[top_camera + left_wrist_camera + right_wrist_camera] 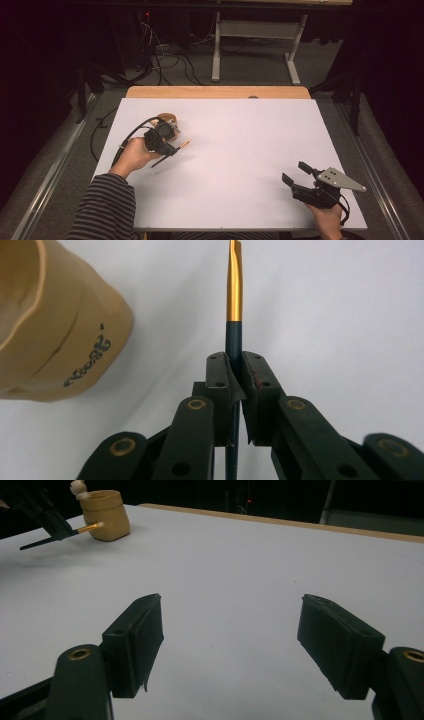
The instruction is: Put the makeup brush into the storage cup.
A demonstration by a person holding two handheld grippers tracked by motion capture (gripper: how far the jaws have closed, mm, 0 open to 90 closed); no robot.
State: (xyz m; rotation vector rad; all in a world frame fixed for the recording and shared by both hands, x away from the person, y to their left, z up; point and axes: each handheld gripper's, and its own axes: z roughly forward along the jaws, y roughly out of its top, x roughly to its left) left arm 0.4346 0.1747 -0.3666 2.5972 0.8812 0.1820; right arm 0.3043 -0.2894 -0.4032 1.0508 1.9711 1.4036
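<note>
High view: the left hand-held gripper (169, 148) pinches a thin brush (174, 151) just beside a tan cup (168, 120) at the left of the white bench (240, 150), while the right hand-held gripper (298, 175) rests near the front right corner with its jaws spread. Left gripper view: the jaws are pressed onto the brush's dark handle, its gold ferrule (234, 285) pointing past the cup (60, 335). Right gripper view: the jaws stand wide apart with nothing between them, well apart from the cup (105, 515) and brush (65, 534).

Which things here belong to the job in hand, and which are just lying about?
In the job:
- left gripper, shut on the dark-handled brush with gold metal ferrule
- tan ceramic cup beside it

Lying about:
- right gripper, open, holding nothing
- white table top
- cables on the floor
</note>
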